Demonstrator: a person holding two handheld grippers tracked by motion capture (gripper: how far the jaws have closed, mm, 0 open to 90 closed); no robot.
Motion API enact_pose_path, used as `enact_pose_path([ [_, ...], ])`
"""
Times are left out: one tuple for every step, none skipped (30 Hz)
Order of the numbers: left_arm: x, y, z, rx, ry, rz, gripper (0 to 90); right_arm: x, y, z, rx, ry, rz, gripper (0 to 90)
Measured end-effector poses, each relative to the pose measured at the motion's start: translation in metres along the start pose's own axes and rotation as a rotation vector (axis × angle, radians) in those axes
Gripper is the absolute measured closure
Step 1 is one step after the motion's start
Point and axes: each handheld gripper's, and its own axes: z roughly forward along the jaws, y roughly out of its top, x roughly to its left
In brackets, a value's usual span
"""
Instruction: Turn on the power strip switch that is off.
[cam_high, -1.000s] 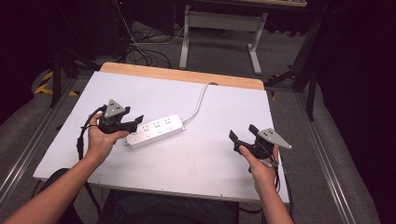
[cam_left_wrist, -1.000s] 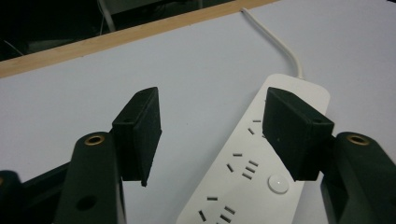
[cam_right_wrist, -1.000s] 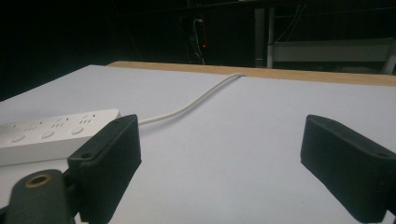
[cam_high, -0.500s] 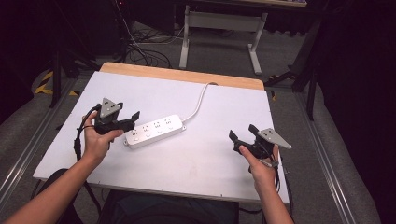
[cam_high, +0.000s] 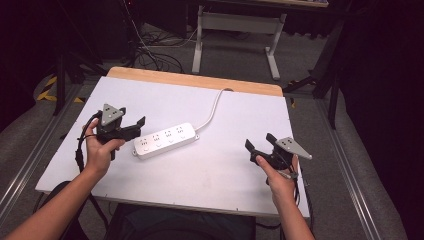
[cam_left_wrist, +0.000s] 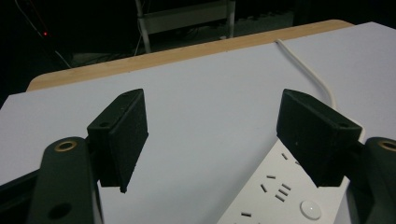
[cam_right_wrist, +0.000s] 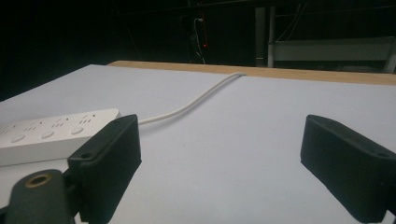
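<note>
A white power strip (cam_high: 165, 140) lies left of the middle of the white table top (cam_high: 225, 175), and its white cord (cam_high: 214, 107) runs to the far edge. In the high view my left gripper (cam_high: 135, 126) hovers open just left of the strip's near-left end, with nothing between its jaws. The left gripper view has the strip (cam_left_wrist: 280, 192) under its right jaw and the left gripper (cam_left_wrist: 219, 135) wide open. My right gripper (cam_high: 259, 143) is open and empty near the front right. The right gripper view shows the right gripper (cam_right_wrist: 229, 163), the strip (cam_right_wrist: 51, 133) and the cord (cam_right_wrist: 191, 105).
The table's far edge is a bare wooden strip (cam_high: 200, 80). Behind it on the floor are a grey metal stand (cam_high: 235, 22) and loose cables (cam_high: 150, 47). Metal rails (cam_high: 360, 175) run along both sides of the table.
My left gripper has drifted slightly left and away from me, still open beside the strip. The right gripper and the power strip have stayed put.
</note>
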Motion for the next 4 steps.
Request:
enact_pose_path([
  [0.0006, 0.0000, -0.0003, 0.001, 0.000, 0.000, 25.6, 0.0000, 0.0000, 0.0000, 0.000, 0.000, 0.000, 12.6],
  [0.0012, 0.0000, -0.0006, 0.001, 0.004, 0.000, 25.7, -0.0001, 0.0000, 0.0000, 0.000, 0.000, -0.001, 12.6],
  [0.0017, -0.0001, -0.0009, -0.001, 0.009, -0.001, 25.7, -0.0001, 0.0000, 0.0001, 0.000, 0.000, -0.001, 12.6],
  [0.0021, -0.0001, -0.0014, -0.004, 0.011, -0.005, 25.7, -0.0002, 0.0001, 0.0002, -0.001, 0.000, 0.000, 12.6],
])
